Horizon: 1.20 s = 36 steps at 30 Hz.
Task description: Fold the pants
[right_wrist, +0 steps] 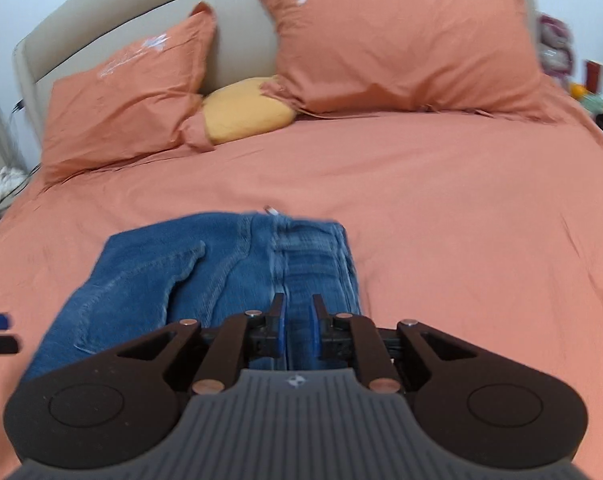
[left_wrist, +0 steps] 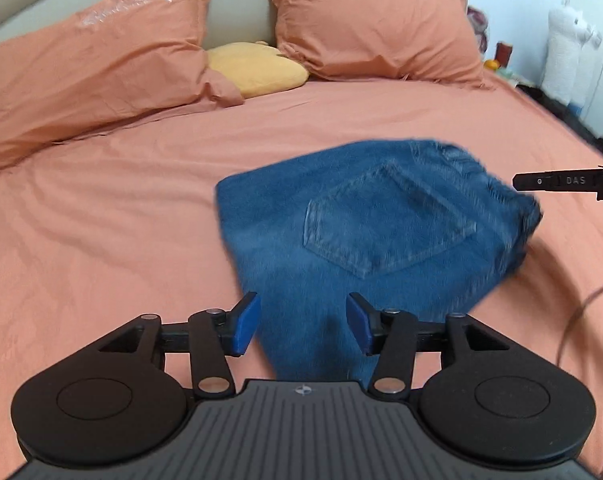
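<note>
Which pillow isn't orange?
The small yellow cushion, wedged between the two big orange pillows at the headboard. It is plain, while both orange ones carry white embroidery.

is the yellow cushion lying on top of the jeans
No, the yellow cushion sits up by the headboard between the two orange pillows, well apart from the jeans folded on the sheet nearer the camera.
</note>
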### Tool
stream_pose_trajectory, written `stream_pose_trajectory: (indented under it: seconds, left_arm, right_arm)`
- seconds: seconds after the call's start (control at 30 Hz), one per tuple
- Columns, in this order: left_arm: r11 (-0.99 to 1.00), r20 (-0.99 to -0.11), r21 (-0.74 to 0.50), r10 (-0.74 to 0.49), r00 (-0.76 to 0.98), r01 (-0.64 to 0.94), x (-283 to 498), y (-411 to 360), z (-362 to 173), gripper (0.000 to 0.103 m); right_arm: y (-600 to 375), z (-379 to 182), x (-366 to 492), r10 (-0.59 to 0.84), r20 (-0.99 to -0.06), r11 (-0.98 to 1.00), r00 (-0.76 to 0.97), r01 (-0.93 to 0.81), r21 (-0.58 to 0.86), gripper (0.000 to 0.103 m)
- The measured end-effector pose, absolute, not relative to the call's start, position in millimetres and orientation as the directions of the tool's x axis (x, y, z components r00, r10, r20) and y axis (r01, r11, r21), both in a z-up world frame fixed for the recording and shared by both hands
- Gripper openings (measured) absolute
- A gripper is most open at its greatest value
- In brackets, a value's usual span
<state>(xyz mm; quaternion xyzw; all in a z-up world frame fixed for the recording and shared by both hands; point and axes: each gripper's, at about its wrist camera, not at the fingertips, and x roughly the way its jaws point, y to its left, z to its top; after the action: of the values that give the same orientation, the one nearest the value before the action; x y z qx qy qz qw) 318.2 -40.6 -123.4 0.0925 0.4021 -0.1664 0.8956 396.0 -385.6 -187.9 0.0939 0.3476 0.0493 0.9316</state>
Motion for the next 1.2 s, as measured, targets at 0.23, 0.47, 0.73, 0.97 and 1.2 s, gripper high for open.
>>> stream_pose_trajectory:
  seconds: [0.23,0.47,0.73,0.97,1.2]
  left_arm:
    - [0.921,-0.803,0.090,-0.158,0.574,0.379,283,-53,-146,0.069]
    - [0.949,-0.828,0.134,-0.051,0.558,0.287,301,-75,-183,0.064]
    - [0.853,-0.751,0.334,-0.017,0.660,0.402,280,-69,-160,0.021]
    - [0.846,-0.857,0.288,0.018,0.516,0.449,297,-62,-209,0.021]
    - [0.919,-0.907,0.162,-0.005,0.421,0.359,314,-50,-207,0.021]
  right_arm:
    - [-386,-231,377,0.140,-0.620,0.936,0.772,0.100,0.336,0.011]
    - [-392,-233,382,0.173,-0.612,0.924,0.771,0.088,0.372,0.013]
    - [-386,-234,383,0.180,-0.596,0.949,0.782,0.022,0.316,0.020]
    - [-389,-240,387,0.206,-0.622,0.942,0.755,0.019,0.335,0.020]
    - [-380,-248,389,0.179,-0.639,0.964,0.748,-0.004,0.265,0.020]
